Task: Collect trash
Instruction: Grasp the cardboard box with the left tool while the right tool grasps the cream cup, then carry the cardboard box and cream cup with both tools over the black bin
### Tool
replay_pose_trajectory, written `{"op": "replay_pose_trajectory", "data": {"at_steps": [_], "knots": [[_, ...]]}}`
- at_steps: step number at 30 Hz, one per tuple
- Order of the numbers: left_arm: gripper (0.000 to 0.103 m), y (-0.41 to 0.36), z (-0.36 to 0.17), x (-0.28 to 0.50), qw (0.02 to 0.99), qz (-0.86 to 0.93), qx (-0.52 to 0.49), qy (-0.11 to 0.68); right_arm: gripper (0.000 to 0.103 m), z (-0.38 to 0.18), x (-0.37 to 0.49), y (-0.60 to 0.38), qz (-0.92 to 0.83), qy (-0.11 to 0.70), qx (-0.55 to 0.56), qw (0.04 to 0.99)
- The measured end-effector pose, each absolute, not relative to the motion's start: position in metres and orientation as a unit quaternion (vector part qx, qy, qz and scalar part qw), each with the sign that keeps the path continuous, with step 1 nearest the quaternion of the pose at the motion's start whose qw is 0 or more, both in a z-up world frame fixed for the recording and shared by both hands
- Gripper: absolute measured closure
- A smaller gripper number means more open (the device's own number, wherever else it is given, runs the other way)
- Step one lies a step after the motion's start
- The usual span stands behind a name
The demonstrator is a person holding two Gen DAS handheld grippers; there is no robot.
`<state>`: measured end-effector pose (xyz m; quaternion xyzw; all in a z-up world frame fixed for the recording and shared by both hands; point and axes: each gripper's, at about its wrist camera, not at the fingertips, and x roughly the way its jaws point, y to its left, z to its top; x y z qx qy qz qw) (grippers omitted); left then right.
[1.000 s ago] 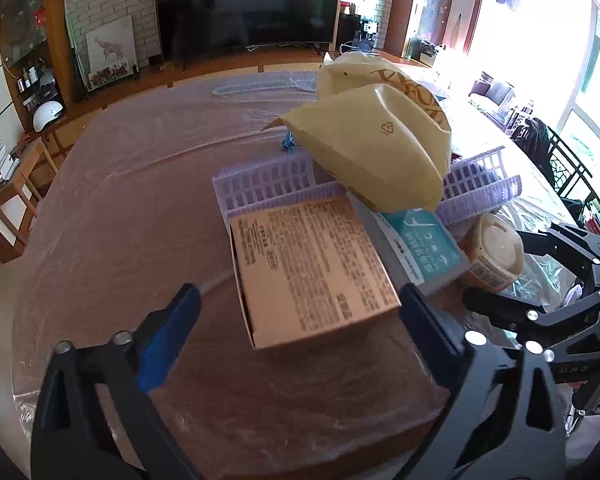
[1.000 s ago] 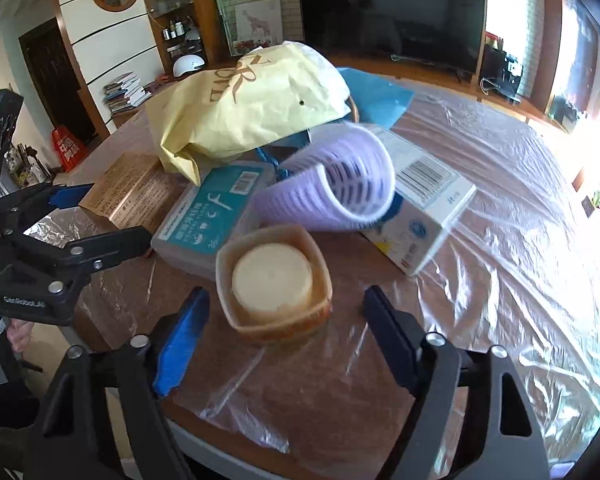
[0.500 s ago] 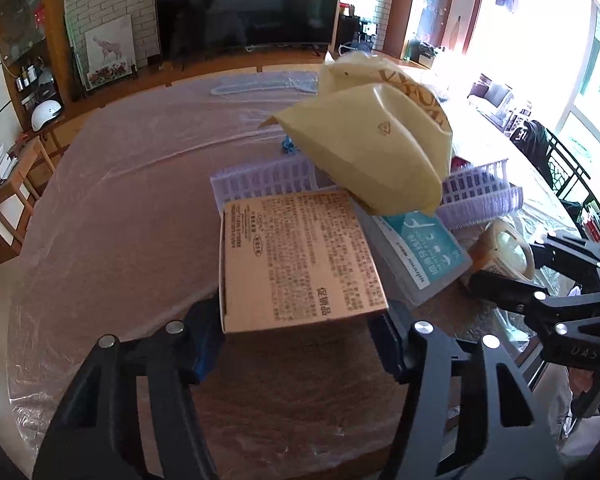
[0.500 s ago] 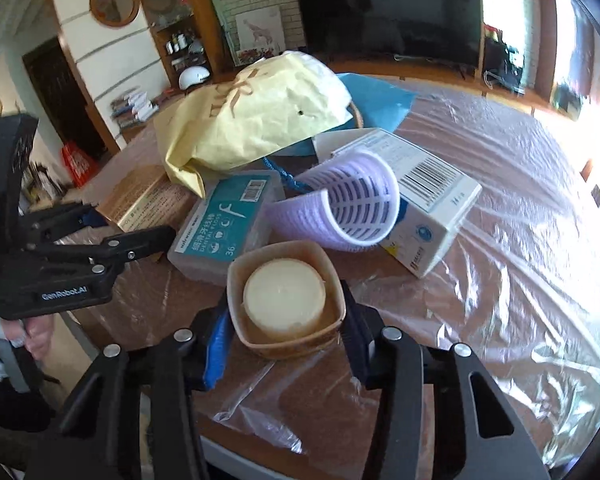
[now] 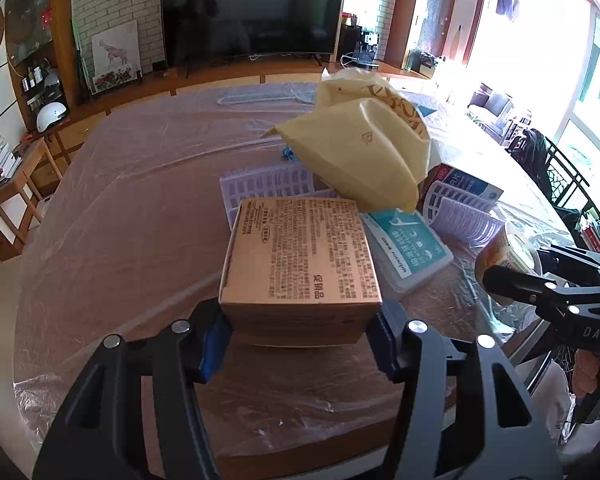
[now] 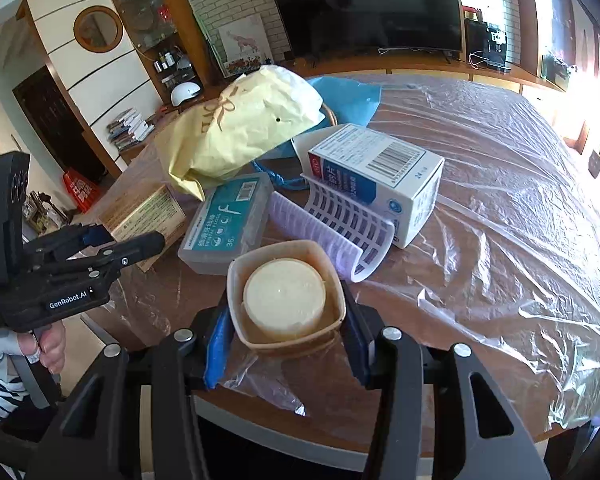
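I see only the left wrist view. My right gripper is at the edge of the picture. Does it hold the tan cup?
Observer: Yes. The right gripper is shut on the tan square plastic cup, with one pad on each side.
Operator: What is inside the cup?
Observer: A round cream-white disc; whether it is a lid, I cannot tell.
Operator: Which face of the white and blue carton is up?
Observer: The white and blue carton has its barcode face up.
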<state>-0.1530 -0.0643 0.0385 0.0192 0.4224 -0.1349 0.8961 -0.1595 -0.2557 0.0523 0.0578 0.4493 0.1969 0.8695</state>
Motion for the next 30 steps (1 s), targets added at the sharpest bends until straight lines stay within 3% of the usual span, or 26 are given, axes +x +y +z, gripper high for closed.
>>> {"op": "replay_pose_trajectory", "data": {"at_steps": [30], "knots": [[0.045, -0.081, 0.052, -0.2, 0.896, -0.161, 0.016, 0.414, 0.056, 0.06, -0.192, -0.278, 0.185, 0.446, 0.087, 0.871]]}}
